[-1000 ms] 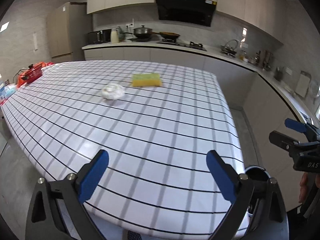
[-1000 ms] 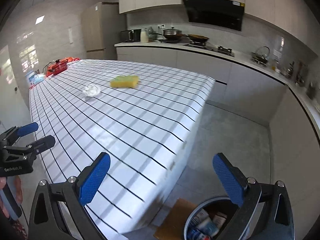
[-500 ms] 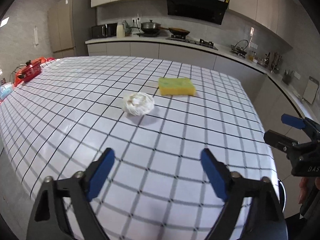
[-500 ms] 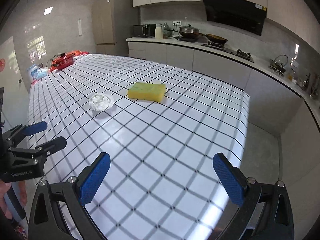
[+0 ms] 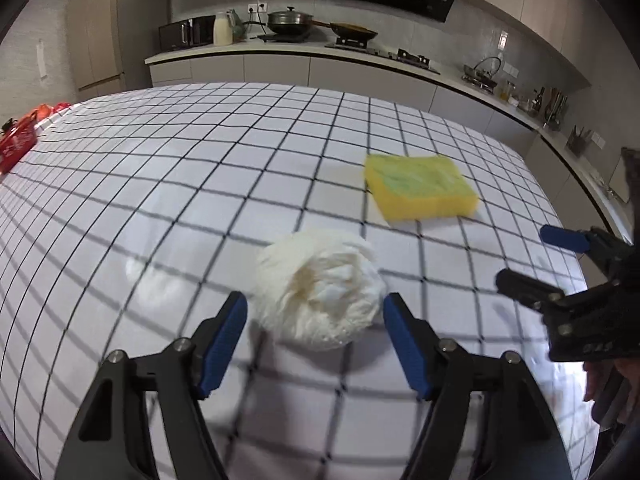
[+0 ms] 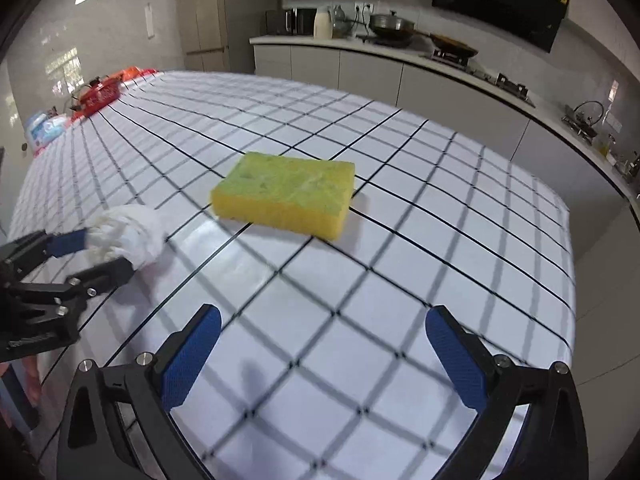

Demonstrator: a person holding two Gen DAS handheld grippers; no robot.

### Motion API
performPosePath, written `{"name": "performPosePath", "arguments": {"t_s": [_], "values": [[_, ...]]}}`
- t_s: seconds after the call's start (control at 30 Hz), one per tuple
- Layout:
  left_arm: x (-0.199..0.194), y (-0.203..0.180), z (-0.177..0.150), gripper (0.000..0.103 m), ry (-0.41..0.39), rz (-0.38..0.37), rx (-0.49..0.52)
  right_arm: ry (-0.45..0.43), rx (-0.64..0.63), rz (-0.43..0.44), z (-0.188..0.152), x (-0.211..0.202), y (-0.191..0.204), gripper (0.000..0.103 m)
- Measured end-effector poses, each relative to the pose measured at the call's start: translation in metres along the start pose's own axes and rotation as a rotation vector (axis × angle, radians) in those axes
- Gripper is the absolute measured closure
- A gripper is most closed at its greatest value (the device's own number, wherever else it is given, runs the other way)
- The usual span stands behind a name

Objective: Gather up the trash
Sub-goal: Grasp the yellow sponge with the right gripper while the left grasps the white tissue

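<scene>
Your table (image 5: pixel 168 184), dressed in a white cloth gridded with black lines, carries a crumpled white paper wad (image 5: pixel 320 288) near its front and a yellow sponge with a green top face (image 5: pixel 420 188) just beyond, close but apart. At the far left edge you have a red object (image 5: pixel 16 144) and a blue-and-white packet (image 6: pixel 44 130).

White crumpled tissue (image 5: pixel 318 288) (faint tan stain), yellow-green sponge (image 5: pixel 420 186), white black-gridded tablecloth (image 5: pixel 200 184), blue-padded fingers (image 5: pixel 224 340).
</scene>
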State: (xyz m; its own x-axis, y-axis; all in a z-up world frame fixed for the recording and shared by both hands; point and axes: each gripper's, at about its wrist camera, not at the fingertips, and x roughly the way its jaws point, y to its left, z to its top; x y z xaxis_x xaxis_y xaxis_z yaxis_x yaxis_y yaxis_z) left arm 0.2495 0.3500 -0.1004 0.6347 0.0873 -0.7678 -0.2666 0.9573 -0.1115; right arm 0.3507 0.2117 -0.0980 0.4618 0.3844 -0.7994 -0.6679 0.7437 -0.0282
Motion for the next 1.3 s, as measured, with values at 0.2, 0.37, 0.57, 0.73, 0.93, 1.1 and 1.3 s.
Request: {"name": "performPosePath", "arguments": {"t_s": [0.2,0.37,0.57,0.73,0.93,1.1,1.3], "values": [[0.014,0.026,0.016,0.032,0.013,-0.011,-0.014,0.031,0.007,0.002,0.034,0.049,0.012,0.000],[0.020,0.042,0.026,0.032,0.018,-0.008,-0.013,0.034,0.030,-0.005,0.068,0.075,0.020,0.000],[0.030,0.049,0.040,0.032,0.022,-0.007,-0.012,0.045,0.068,-0.019,0.100,0.100,0.023,0.000],[0.035,0.048,0.049,0.032,0.023,-0.013,-0.007,0.084,0.125,0.000,0.118,0.110,0.023,0.000],[0.027,0.063,0.043,0.039,-0.001,-0.013,-0.066,-0.005,0.112,0.090,0.110,0.074,0.033,0.000],[0.030,0.065,0.046,0.039,0.001,-0.026,-0.062,0.053,0.073,0.093,0.118,0.100,0.035,0.010],[0.031,0.069,0.048,0.059,-0.003,-0.076,-0.075,0.032,0.031,0.102,0.107,0.086,0.054,0.055]]}}
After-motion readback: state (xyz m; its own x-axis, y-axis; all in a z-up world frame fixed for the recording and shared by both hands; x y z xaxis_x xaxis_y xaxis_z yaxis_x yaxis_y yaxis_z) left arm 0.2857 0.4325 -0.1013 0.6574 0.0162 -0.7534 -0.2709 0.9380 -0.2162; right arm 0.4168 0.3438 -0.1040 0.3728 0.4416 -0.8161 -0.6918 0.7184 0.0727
